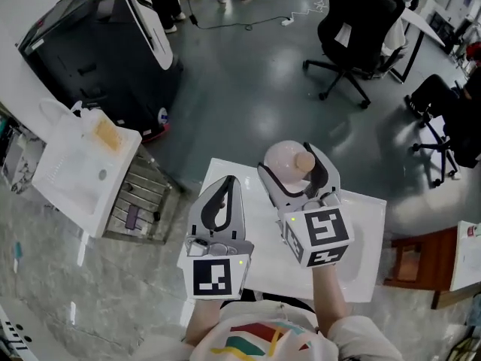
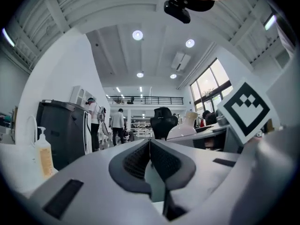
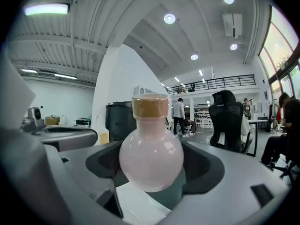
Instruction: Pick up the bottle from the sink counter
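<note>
A round pale pink bottle (image 1: pixel 282 161) with a cork stopper (image 1: pixel 304 160) is held up in the air, above a white table (image 1: pixel 362 256). My right gripper (image 1: pixel 295 173) is shut on the bottle's round body. In the right gripper view the bottle (image 3: pixel 151 157) fills the space between the jaws of my right gripper (image 3: pixel 152 170), upright, with its cork (image 3: pixel 150 106) on top. My left gripper (image 1: pixel 225 185) is beside it on the left, shut and empty. The left gripper view shows my left gripper (image 2: pixel 150 148) with its pads pressed together, and the bottle (image 2: pixel 185 127) beyond at the right.
A white sink counter (image 1: pixel 69 180) stands at the left with a yellowish soap bottle (image 1: pixel 107 134) on it. A wire rack (image 1: pixel 141 200) sits beside it, and a black cabinet (image 1: pixel 94 47) behind. A black office chair (image 1: pixel 358 28) stands at the far right.
</note>
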`<state>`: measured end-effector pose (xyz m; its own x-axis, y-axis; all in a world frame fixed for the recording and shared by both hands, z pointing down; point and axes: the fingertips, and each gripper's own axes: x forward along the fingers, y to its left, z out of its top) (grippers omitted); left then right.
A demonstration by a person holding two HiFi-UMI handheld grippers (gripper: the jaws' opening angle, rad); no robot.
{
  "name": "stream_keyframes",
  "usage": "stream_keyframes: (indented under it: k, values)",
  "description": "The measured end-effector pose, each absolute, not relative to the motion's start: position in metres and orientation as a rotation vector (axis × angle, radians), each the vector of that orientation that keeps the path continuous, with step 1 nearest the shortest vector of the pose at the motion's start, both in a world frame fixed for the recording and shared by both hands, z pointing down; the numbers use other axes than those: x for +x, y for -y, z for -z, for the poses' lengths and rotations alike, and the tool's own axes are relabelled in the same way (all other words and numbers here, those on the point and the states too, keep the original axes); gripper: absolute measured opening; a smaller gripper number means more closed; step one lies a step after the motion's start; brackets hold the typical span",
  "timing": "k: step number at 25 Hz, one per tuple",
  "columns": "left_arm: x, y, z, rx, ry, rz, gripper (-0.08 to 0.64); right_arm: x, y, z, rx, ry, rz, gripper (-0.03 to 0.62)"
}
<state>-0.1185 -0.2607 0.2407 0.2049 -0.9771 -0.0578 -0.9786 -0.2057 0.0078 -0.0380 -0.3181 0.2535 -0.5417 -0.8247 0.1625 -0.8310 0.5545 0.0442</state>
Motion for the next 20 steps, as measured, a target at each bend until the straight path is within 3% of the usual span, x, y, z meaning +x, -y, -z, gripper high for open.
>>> stream_keyframes:
  k: [9,20]
  values:
    - [-0.041,0.262,-0.21,-2.499,-1.723,-0.071,0.018,0.078,0.265,-0.211,1.707,2.519,0.085,0.387]
    - [0.012,0.248,-0.204,-2.573,-1.544,-0.019,0.018,0.14,0.214,-0.211,1.926,2.37,0.174,0.387]
